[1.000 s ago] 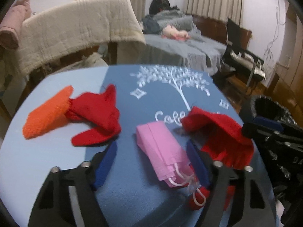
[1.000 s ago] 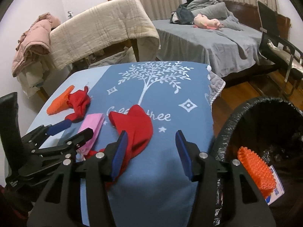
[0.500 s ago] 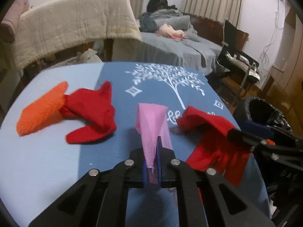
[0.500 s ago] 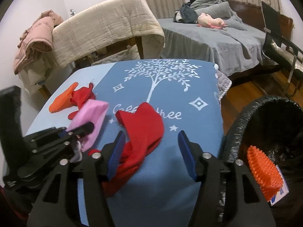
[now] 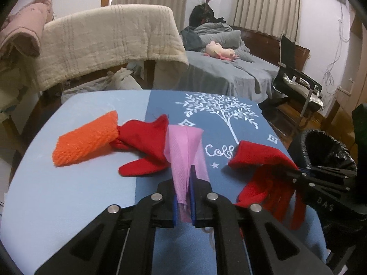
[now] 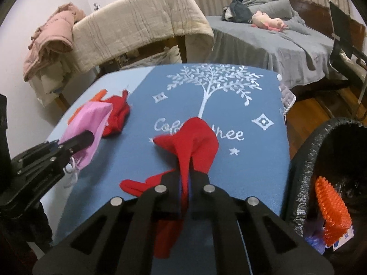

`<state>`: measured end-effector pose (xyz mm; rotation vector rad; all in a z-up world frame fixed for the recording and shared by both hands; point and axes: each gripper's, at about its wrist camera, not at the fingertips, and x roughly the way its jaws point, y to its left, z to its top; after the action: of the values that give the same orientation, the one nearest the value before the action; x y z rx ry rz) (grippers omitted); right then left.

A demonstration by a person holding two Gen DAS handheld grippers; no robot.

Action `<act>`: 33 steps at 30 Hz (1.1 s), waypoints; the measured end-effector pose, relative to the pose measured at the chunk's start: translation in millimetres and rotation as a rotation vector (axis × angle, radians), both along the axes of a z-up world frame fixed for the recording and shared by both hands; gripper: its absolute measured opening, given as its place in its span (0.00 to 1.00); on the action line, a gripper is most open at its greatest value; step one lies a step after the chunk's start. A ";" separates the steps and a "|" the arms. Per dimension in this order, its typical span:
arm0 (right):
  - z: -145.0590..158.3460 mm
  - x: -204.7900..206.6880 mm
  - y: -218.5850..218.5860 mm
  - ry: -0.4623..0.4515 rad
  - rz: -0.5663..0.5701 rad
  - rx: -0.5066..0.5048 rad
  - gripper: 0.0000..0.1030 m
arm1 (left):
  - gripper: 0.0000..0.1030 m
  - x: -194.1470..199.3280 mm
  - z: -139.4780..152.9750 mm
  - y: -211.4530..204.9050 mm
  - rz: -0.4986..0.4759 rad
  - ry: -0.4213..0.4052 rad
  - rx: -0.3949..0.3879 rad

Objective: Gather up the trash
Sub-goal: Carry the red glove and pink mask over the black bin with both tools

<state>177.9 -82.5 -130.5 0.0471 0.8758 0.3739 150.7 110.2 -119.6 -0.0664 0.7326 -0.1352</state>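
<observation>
My left gripper (image 5: 183, 197) is shut on a pink face mask (image 5: 184, 151), which hangs lifted off the blue tablecloth (image 5: 68, 194); its ear loop (image 6: 71, 174) dangles below. The jaws of my right gripper (image 6: 187, 190) are closing tight on a red glove (image 6: 195, 142), pads pressing its bunched middle, fingers of the glove drooping. In the left wrist view the right gripper (image 5: 298, 171) holds that red glove (image 5: 259, 158) at the table's right side. A second red glove (image 5: 142, 137) and an orange knitted cloth (image 5: 84, 139) lie on the table's left.
A black-lined trash bin (image 6: 305, 160) stands beside the table's right edge, with an orange spiky item (image 6: 332, 210) inside. Behind the table are a chair draped in a beige blanket (image 5: 110, 43), a bed (image 6: 275, 41) and a black chair (image 5: 296, 78).
The left gripper closed on the pink mask and raised it off the table. The right gripper, open half a second ago, has closed on the red glove and pulled its middle up.
</observation>
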 end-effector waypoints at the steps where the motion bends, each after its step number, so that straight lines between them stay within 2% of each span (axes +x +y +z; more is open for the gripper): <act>1: 4.0 -1.6 -0.9 -0.007 -0.001 0.007 0.03 | 0.08 -1.8 3.6 -0.9 0.001 -0.007 0.001; 18: 82.6 -37.2 -43.8 -0.165 -0.059 0.068 0.03 | 0.08 -22.5 55.7 -40.9 -0.055 -0.105 -0.001; 33: 112.0 -69.9 -115.3 -0.246 -0.169 0.054 0.03 | 0.08 -35.0 89.4 -111.2 -0.190 -0.170 -0.009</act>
<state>108.0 -197.8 -18.5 0.1214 0.6133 0.2383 115.8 -1.0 -30.2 0.0067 0.5675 -0.3215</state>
